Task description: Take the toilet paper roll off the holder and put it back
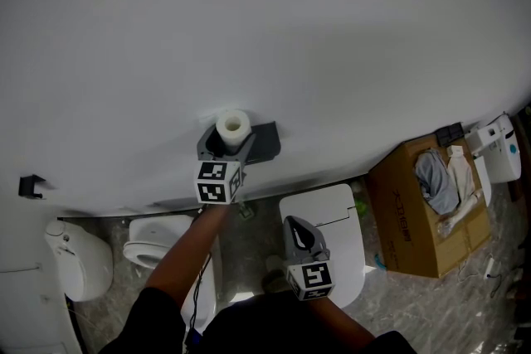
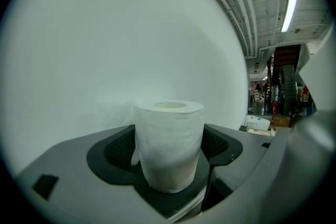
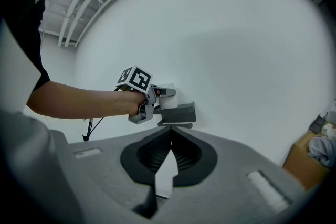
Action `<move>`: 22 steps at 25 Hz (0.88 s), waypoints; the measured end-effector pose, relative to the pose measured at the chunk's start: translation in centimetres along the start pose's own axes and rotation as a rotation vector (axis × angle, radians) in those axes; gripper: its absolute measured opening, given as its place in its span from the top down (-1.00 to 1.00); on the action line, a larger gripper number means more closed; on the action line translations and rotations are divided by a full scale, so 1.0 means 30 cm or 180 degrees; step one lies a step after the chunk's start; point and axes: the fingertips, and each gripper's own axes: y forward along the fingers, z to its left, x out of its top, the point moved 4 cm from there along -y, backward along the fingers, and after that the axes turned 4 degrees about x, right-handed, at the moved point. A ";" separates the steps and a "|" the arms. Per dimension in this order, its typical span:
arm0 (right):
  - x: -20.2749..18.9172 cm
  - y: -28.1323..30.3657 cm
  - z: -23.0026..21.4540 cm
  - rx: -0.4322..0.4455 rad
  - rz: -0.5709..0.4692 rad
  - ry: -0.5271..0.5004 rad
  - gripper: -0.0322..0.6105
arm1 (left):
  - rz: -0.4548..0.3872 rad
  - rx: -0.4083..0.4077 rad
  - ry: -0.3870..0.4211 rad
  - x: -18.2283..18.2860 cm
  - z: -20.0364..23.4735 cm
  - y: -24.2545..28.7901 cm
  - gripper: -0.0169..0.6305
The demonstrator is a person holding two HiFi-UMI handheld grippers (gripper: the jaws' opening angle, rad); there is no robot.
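Observation:
A white toilet paper roll [image 1: 233, 128] stands upright on the grey holder [image 1: 264, 143] fixed to the white wall. My left gripper [image 1: 226, 147] reaches up to it with its jaws spread wide. The roll [image 2: 169, 144] sits between them. The dark pads [image 2: 116, 152] flank it closely and do not visibly squeeze it. My right gripper [image 1: 295, 222] hangs lower, away from the holder, shut with nothing in it. In the right gripper view its fingertips [image 3: 171, 132] meet, and the roll [image 3: 167, 97] and holder [image 3: 181, 113] show beyond them.
Below the holder stand a white toilet [image 1: 153, 249] and a white lidded unit [image 1: 340, 220]. A cardboard box [image 1: 411, 215] holding cloths sits at the right, with a white device [image 1: 502, 147] beyond it. A small black bracket [image 1: 31, 186] is on the wall at far left.

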 end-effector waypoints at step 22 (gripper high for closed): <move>0.043 -0.071 0.058 0.0041 -0.0177 -0.0123 0.90 | -0.0575 -0.0121 0.0016 0.173 -0.025 -0.531 -0.14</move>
